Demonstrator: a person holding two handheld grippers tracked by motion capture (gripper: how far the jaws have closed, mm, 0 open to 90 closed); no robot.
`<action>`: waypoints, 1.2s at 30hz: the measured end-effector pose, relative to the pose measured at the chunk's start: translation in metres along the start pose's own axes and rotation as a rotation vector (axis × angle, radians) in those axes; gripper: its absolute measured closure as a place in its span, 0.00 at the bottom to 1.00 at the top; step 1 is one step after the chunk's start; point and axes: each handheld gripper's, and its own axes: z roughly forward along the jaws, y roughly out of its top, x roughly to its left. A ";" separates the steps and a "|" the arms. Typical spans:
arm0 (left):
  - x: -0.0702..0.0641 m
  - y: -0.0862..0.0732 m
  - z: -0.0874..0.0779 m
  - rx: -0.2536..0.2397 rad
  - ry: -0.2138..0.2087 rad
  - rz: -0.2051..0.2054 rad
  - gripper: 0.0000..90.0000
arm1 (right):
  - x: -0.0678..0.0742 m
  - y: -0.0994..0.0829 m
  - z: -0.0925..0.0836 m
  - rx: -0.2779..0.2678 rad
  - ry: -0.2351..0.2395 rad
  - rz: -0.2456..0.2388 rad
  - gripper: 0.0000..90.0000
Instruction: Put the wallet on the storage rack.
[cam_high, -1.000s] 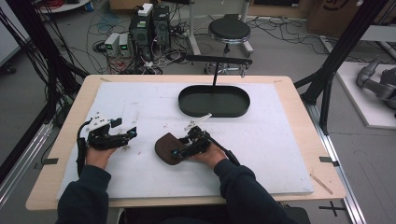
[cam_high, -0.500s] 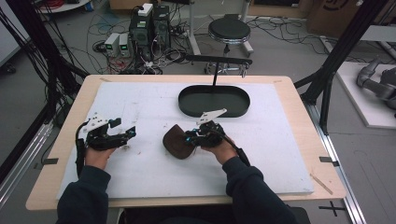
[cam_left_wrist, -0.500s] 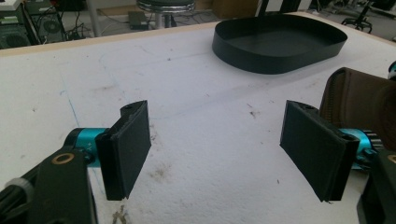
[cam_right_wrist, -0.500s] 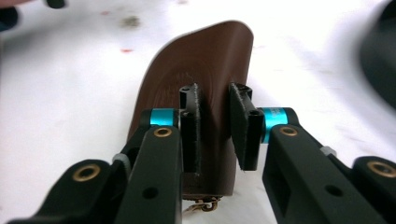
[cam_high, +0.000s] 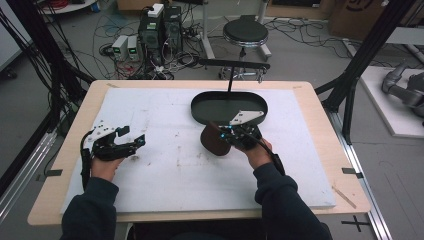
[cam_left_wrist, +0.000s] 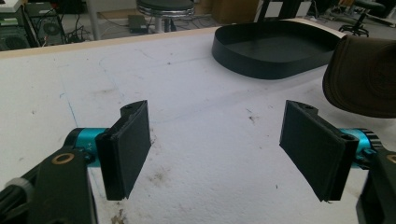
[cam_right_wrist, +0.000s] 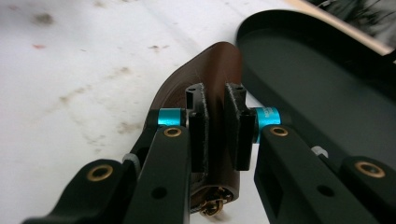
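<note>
My right gripper (cam_right_wrist: 215, 126) had just been closing, and its jaws now clamped the brown pouch (cam_right_wrist: 219, 74) by its edge, one pad on each face. In the high view the pouch (cam_high: 214, 141) hung clear of the white mat (cam_high: 165, 165), just in front of the black tray (cam_high: 227, 107) and nearly touching its near wall. I judged the step to be carrying the pouch into the tray.

To do that well, I reckoned the pouch had to go over the tray's wall rather than into it. The pouch hung below my jaws, so its lower edge was what could catch the rim. I would bring it over bare tray floor, lower it until it rested, and only then let go. The bite was narrow and near one edge, so a quick swing could twist the pouch between the pads; a slow, level carry seemed safer. A small metal ring showed at its bottom, close to my knuckle.

My left gripper (cam_left_wrist: 219, 154) sat apart on the mat with its jaws spread wide and nothing between them. I saw no need to bring it in.
</note>
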 end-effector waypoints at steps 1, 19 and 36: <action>0.000 0.000 0.000 0.001 0.000 0.000 0.27 | 0.002 0.000 0.001 0.013 0.001 -0.013 0.91; 0.001 0.000 -0.001 0.000 -0.003 -0.002 0.27 | 0.029 -0.005 -0.003 -0.057 0.137 -0.115 0.82; 0.000 0.000 0.000 0.004 -0.002 -0.002 0.27 | 0.028 -0.010 -0.008 -0.098 0.167 -0.066 0.70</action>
